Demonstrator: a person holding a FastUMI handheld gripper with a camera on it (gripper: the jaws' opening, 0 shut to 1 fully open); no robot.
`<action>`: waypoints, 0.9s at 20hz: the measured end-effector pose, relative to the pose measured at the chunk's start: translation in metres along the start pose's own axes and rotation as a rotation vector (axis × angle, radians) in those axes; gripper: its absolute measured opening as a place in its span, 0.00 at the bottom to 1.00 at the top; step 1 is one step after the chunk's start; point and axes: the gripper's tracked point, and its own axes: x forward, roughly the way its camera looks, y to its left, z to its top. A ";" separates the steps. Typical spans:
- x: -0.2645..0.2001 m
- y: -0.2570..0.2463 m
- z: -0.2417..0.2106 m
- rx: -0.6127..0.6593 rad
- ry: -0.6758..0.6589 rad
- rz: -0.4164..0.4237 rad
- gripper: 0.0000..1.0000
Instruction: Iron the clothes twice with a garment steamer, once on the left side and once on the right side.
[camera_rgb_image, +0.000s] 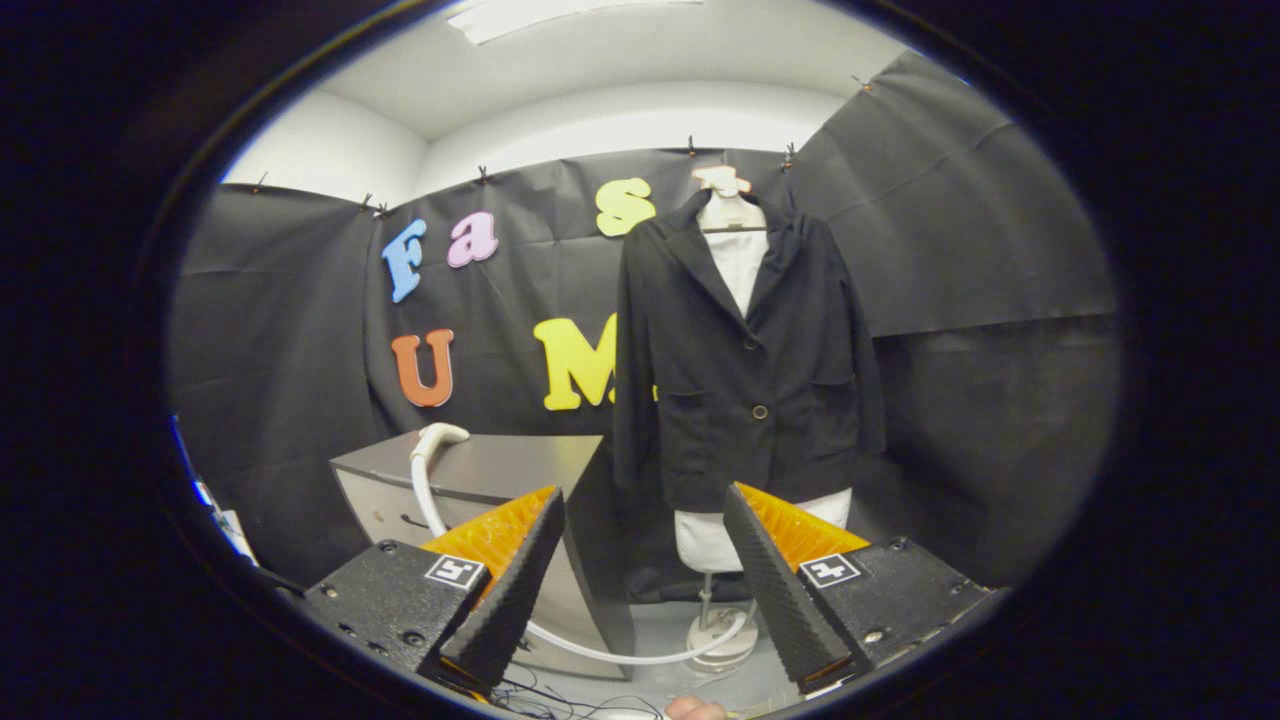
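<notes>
**Jaws wide, jacket waiting on its stand**

The gripper (640, 560) stands with its jaws spread wide apart and nothing held between them. Beyond the fingers, a dark jacket (745, 360) hangs buttoned on a white mannequin (738, 255), whose torso shows at the collar and again below the hem. The mannequin sits on a thin pole rising from a round base (722, 640) on the floor, which shows between the two fingers. The jacket hangs against the black cloth wall, near the booth's far corner.

Beside the mannequin, beyond the left finger, stands a grey cabinet (480, 480) with a flat top. A white hose (430, 470) arches over the cabinet's top near its front edge, drops down the front face, passes behind the left finger and curves along the floor to the mannequin's base. I cannot make out the steamer head itself. Thin dark cables (540, 695) trail on the floor just under the fingers, and a fingertip (695, 709) shows at the very bottom between them.
</notes>
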 end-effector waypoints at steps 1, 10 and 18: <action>0.003 0.013 0.001 -0.004 -0.003 0.005 0.99; 0.049 0.123 0.023 -0.013 0.002 0.105 0.99; 0.136 0.205 0.037 -0.025 0.020 0.317 1.00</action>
